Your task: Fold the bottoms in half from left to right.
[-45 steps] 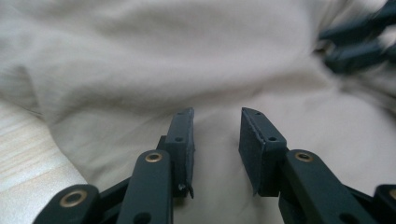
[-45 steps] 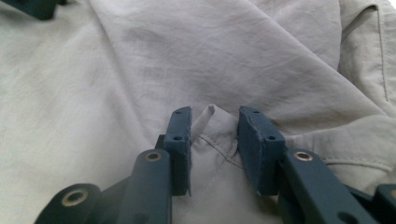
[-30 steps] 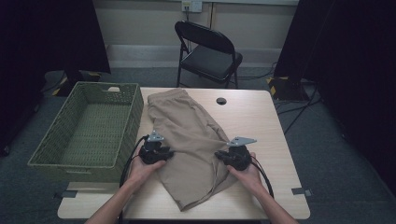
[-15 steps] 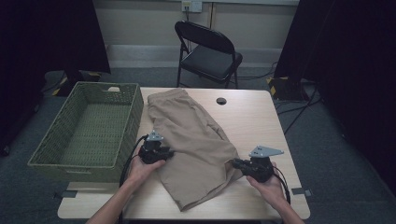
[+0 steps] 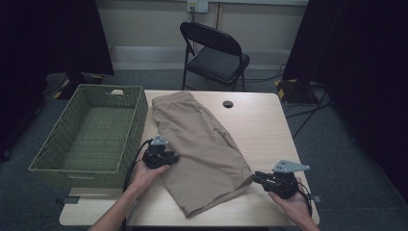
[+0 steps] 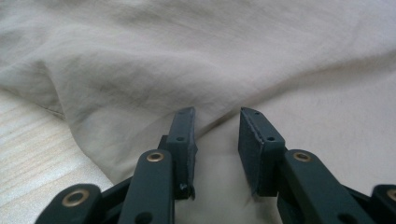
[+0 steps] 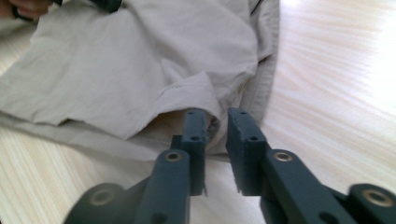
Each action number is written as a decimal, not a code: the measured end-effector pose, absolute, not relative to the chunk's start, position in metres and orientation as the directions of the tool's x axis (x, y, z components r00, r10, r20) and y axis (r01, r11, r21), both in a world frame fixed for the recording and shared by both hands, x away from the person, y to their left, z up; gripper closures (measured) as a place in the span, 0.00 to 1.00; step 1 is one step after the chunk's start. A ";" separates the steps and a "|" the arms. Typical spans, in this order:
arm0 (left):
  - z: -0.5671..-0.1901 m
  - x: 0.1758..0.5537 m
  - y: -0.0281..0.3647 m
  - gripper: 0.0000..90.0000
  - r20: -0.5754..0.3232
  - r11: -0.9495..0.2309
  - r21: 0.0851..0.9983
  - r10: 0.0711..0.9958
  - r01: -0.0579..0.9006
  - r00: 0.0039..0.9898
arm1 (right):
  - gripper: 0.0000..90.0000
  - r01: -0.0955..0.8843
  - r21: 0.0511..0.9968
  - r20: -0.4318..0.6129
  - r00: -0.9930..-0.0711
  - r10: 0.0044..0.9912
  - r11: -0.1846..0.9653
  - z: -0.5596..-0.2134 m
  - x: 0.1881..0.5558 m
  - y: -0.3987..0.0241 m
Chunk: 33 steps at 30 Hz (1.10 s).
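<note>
Folding tan shorts point(image 5: 202, 154) lying mid-surface beside the basket point(image 5: 91, 132). Left gripper point(image 5: 169, 158) is resting on the cloth, jaws parted, apparently pinching nothing. Right gripper point(image 5: 257, 176), jaws just opening and empty, is facing the hem at the near edge; regrasping comes next.

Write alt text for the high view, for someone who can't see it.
A pair of tan shorts lies spread on a light wooden table, with a person's left gripper resting on the left edge of the shorts and the right gripper just off their lower right corner. An empty green wicker basket sits at the table's left, and a black folding chair stands behind.
</note>
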State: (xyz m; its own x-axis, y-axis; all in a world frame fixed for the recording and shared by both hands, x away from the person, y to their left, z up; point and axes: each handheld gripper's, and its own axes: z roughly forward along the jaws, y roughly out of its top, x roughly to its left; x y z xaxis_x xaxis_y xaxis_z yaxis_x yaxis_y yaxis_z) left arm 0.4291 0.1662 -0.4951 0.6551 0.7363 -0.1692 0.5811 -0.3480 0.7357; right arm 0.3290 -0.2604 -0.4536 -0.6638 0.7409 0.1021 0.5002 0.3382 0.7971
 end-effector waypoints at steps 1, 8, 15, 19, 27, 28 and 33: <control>-0.495 0.429 0.166 0.74 -0.166 -0.350 0.734 0.737 0.581 0.655 | 0.80 0.496 0.801 0.098 -0.662 0.743 0.335 -0.452 0.329 -0.260; -0.495 0.429 0.167 0.74 -0.168 -0.352 0.736 0.733 0.579 0.659 | 0.70 0.457 0.850 0.108 -0.636 0.764 0.260 -0.434 0.334 -0.266; -0.495 0.429 0.167 0.73 -0.174 -0.346 0.736 0.734 0.582 0.657 | 0.54 0.494 0.799 0.108 -0.680 0.726 0.344 -0.452 0.357 -0.235; -0.495 0.429 0.167 0.73 -0.176 -0.345 0.735 0.734 0.583 0.656 | 0.61 0.490 0.755 0.062 -0.716 0.695 0.437 -0.469 0.373 -0.219; -0.495 0.429 0.167 0.71 -0.179 -0.346 0.736 0.729 0.582 0.660 | 0.68 0.483 0.691 -0.026 -0.727 0.687 0.537 -0.488 0.372 -0.221; -0.495 0.429 0.167 0.70 -0.179 -0.346 0.735 0.730 0.582 0.660 | 0.68 0.480 0.692 -0.029 -0.727 0.686 0.539 -0.488 0.371 -0.221; -0.495 0.429 0.168 0.69 -0.192 -0.337 0.735 0.728 0.588 0.658 | 0.70 0.478 0.690 -0.021 -0.737 0.676 0.543 -0.488 0.363 -0.221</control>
